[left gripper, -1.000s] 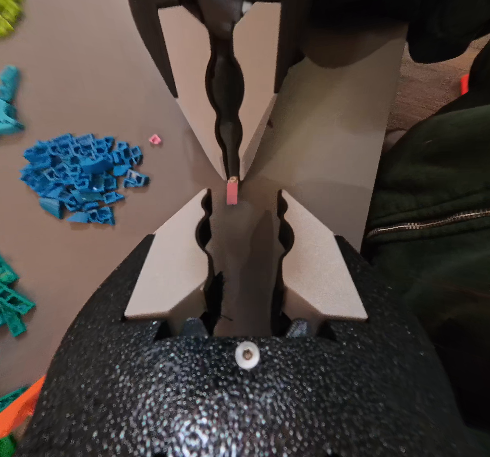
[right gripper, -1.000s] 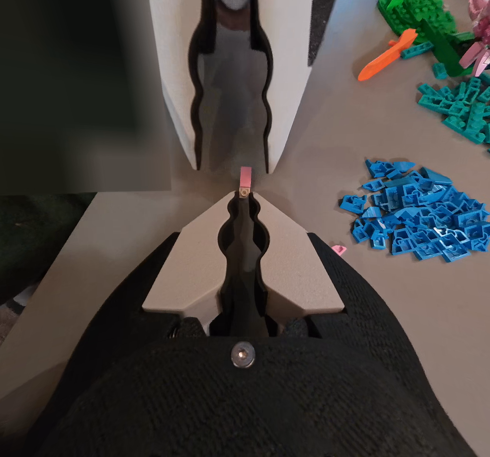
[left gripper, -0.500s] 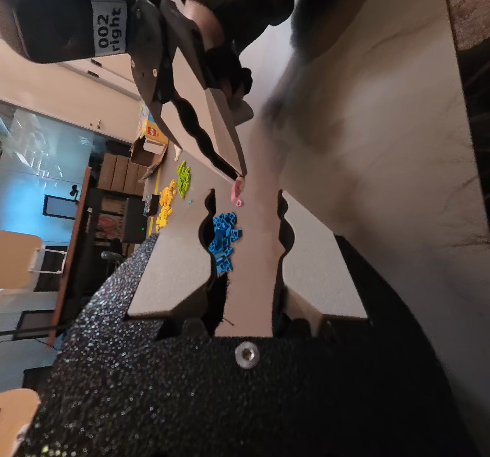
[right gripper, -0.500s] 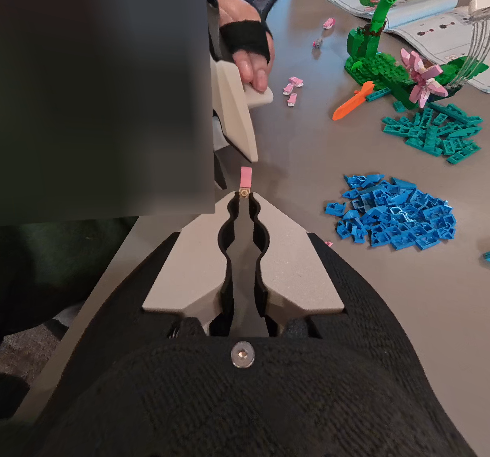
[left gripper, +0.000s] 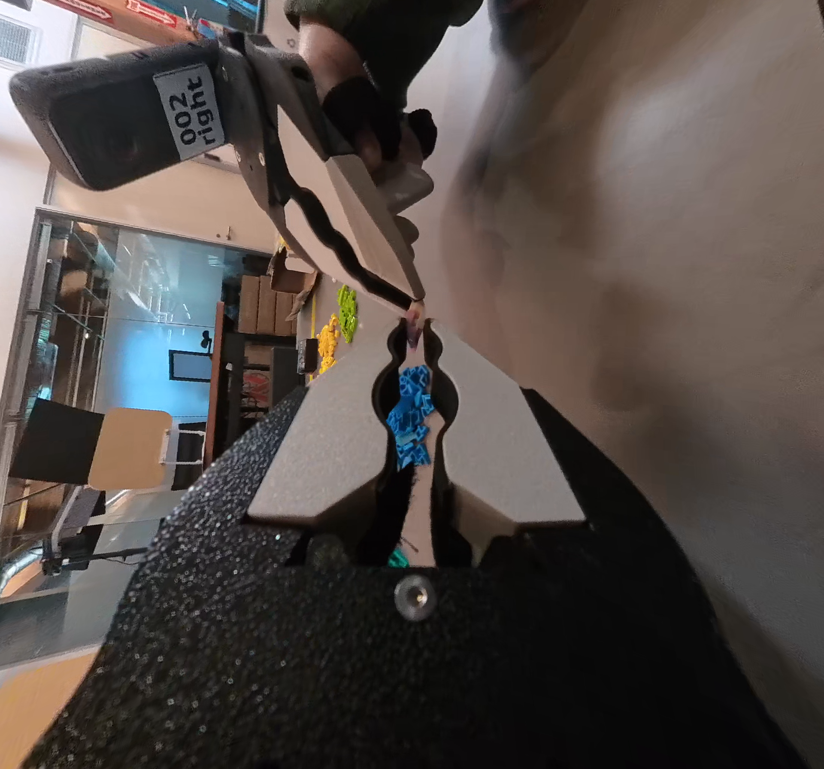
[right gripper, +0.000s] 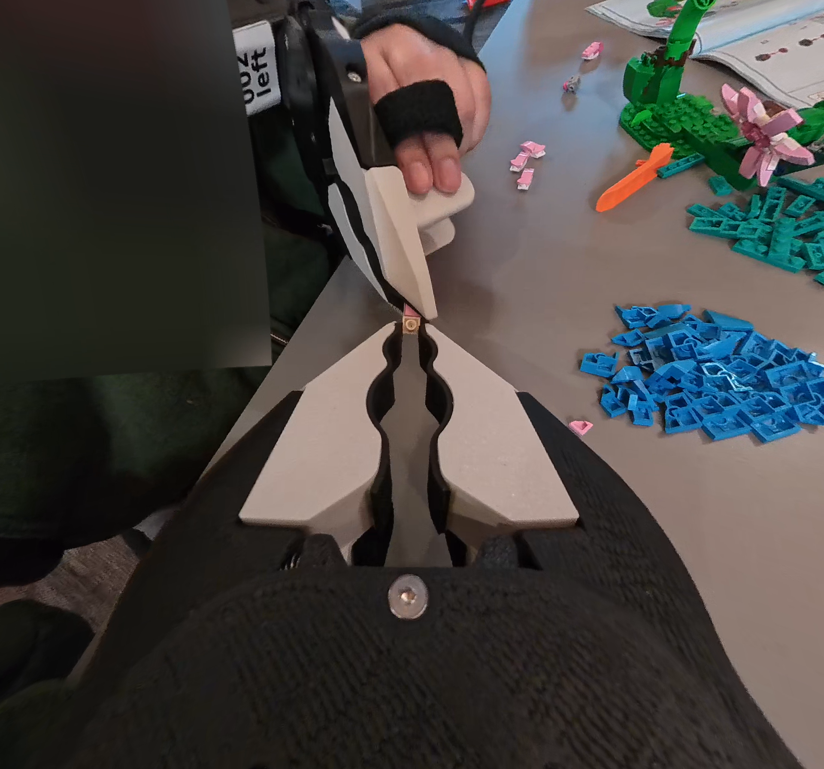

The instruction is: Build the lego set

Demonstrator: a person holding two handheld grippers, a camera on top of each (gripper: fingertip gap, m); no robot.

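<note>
Tip-to-tip transfer of a small pink piece (right gripper: pixel 410 318) above the near edge of the grey table (right gripper: pixel 557 257).

Right gripper (right gripper: pixel 410 329) clenched on the tan-studded end of the pink piece, tips nearly together. Left gripper (left gripper: pixel 415 324) narrowed around the other end of the same piece (left gripper: pixel 414 324), tips just beside it; firm contact not discernible, view blurred. Left gripper (right gripper: pixel 412 308) seen from the right wrist view tilted down, tip meeting the piece from above. Blue brick pile (right gripper: pixel 718 384) on the table to the right, with a loose pink brick (right gripper: pixel 580 426) just beside it. Teal plate pile (right gripper: pixel 767 230) farther back, next to an orange separator tool (right gripper: pixel 633 183). Green plant build with a pink flower (right gripper: pixel 767 136) at the far right, in front of an open instruction booklet (right gripper: pixel 749 29). Scattered pink bricks (right gripper: pixel 526 165) near mid-table.
</note>
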